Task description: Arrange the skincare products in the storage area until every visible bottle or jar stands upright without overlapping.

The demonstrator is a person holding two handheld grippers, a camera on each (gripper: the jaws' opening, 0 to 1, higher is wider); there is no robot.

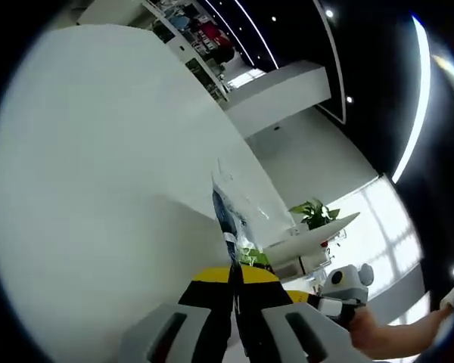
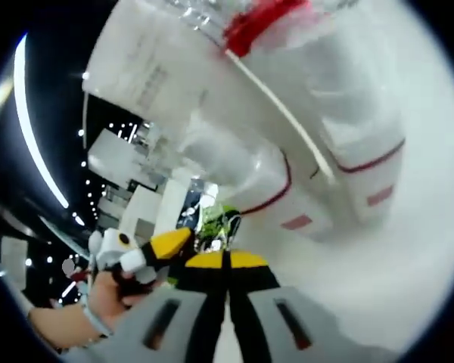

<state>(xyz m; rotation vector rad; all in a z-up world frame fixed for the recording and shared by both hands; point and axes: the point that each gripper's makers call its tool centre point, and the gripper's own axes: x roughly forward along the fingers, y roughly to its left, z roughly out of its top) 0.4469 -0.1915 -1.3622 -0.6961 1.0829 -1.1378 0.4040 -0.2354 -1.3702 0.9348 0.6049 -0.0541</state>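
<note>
While both grippers' jaws sit pressed together, white boxes (image 2: pixel 348 166) crowd the right gripper (image 2: pixel 227 265).

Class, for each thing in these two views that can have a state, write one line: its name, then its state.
left gripper: shut, nothing visible between its jaws.
right gripper: shut, nothing visible between its jaws.
clear plastic packaging: tilted in this view, red band at its top.
white boxes: closed, side by side, behind the clear plastic.
</note>
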